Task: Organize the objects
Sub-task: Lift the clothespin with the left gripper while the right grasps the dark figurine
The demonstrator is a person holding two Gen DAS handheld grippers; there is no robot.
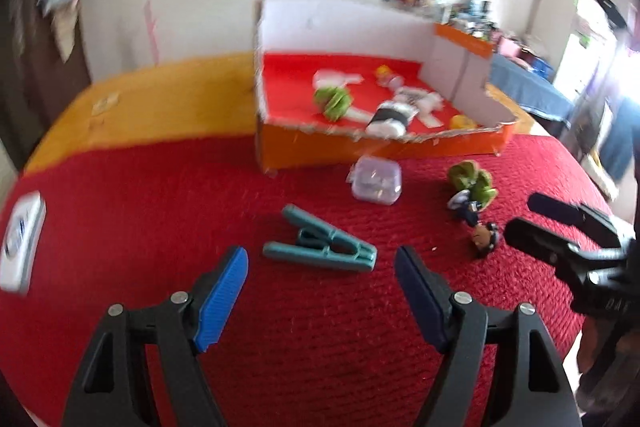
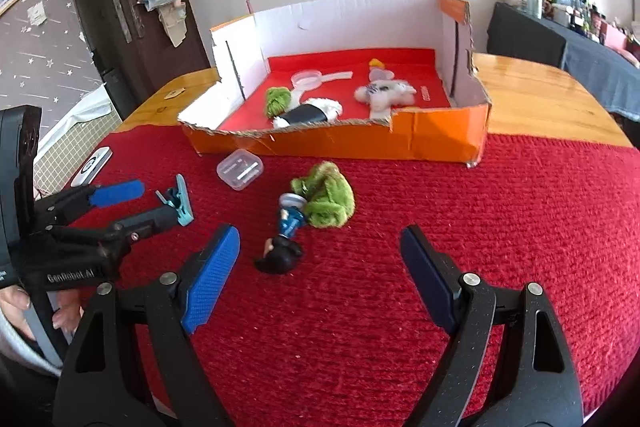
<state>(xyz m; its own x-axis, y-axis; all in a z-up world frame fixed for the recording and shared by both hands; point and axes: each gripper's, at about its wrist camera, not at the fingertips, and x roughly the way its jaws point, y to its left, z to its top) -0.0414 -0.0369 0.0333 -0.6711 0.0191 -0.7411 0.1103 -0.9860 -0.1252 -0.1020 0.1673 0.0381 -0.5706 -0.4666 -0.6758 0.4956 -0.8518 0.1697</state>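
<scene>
the task looks to me about half done. inside the orange box [image 2: 440, 143], on its red floor, already lie a green plush [image 2: 277, 101], a white plush [image 2: 384, 93], a black and white roll [image 2: 306, 115] and a clear round lid [image 2: 306, 79].

outside, on the red cloth [image 2: 500, 227], four things still wait: the teal clip [image 1: 320, 246], the small clear case [image 1: 376, 181], a second green plush [image 2: 326, 201] and the little figure with the dark head [image 2: 282, 247], which touches that plush.

my left gripper [image 1: 322, 293] is released, its jaws wide, and the teal clip lies on the cloth just in front of them, not between the pads. my right gripper [image 2: 320, 267] is also wide and empty, and the figure lies near its left pad.

the front wall of the box is low and torn, so i think it hinders little. the small clear case stands just before this wall, between the clip and the box. a white flat device [image 1: 20, 243] lies at the left edge of the cloth, well apart. the two grippers are near each other, so they could bump.
</scene>
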